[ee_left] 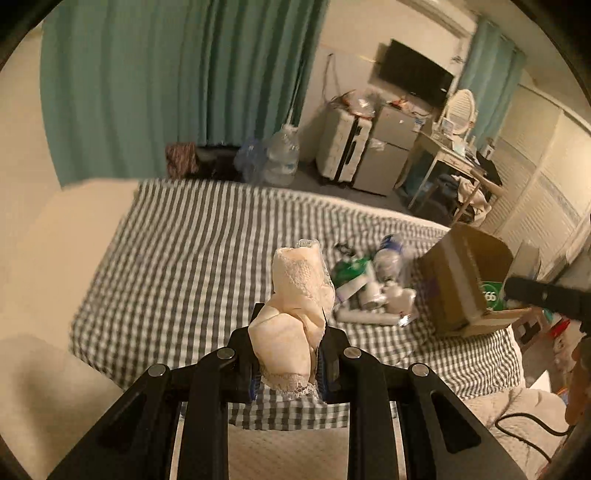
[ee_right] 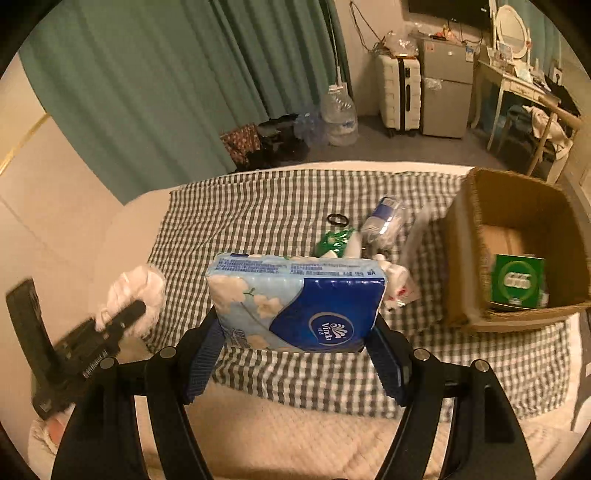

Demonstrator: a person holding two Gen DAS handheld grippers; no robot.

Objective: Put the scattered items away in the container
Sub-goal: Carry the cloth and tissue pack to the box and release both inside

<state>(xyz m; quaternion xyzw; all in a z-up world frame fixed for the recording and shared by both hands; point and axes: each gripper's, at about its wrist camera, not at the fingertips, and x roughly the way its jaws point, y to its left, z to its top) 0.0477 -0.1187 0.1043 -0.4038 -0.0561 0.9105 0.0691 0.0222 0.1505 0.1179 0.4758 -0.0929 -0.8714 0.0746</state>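
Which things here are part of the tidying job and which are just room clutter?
Job: cardboard box, tissue pack, lacy cloth, green packet, black ring, green carton in the box.
Clutter: suitcase, water jug, mirror, curtain.

Place: a lived-in bedroom in a home.
Bed (ee_right: 295, 206): fills the middle of the frame, under a grey-and-white checked cover.
Curtains (ee_right: 166, 92): long teal drapes, upper left.
Dressing table (ee_right: 517, 83): white, with an oval mirror (ee_right: 511, 22), upper right.
Television (ee_left: 415, 75): dark screen mounted on the wall, upper right.
Storage: a white suitcase (ee_right: 400, 94) just beside a small grey fridge (ee_right: 447, 88).
Floor clutter: large water bottles (ee_right: 338, 114) beneath the curtains.
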